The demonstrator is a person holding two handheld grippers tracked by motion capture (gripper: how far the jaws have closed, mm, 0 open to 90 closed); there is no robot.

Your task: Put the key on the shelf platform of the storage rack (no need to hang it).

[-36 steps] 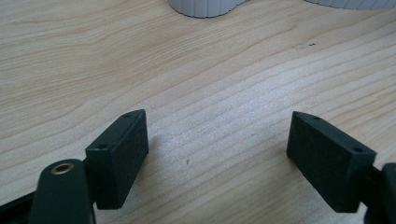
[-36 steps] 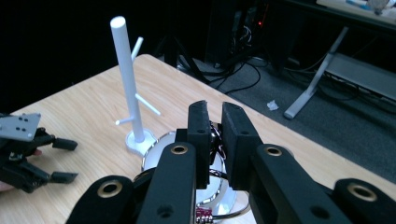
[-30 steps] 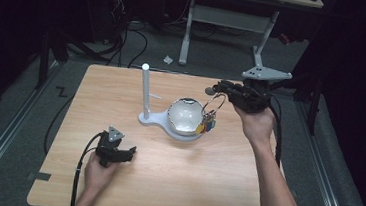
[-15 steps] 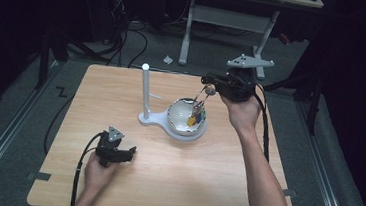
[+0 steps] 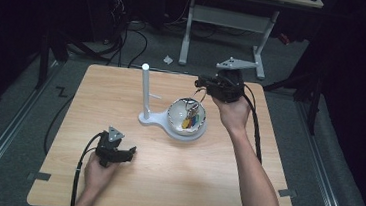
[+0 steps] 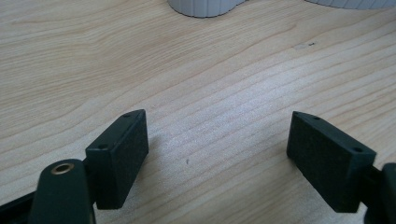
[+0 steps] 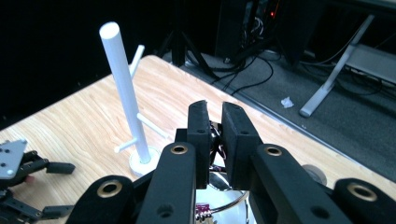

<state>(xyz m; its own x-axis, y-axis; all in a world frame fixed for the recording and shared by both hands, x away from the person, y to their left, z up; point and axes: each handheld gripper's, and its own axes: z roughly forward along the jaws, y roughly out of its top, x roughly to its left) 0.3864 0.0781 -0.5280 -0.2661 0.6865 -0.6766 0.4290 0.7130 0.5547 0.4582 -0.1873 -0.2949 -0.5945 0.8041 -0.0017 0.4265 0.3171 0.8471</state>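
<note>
My two grippers, left (image 5: 127,153) and right (image 5: 204,82), are black, brass-riveted, with square foam pads (image 6: 122,151), grey plates, black cables; my forearms are unsleeved

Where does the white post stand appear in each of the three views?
High view: the white post stand is upright near the table's middle.
Left gripper view: only its white base shows, cut off by the top edge.
Right gripper view: the post rises at upper left, beyond the jaws.
Shared landmark: the wooden table.

Left gripper (image 5: 129,153) low, jaws wide apart, right gripper (image 5: 199,82) raised, jaws nearly closed
</note>
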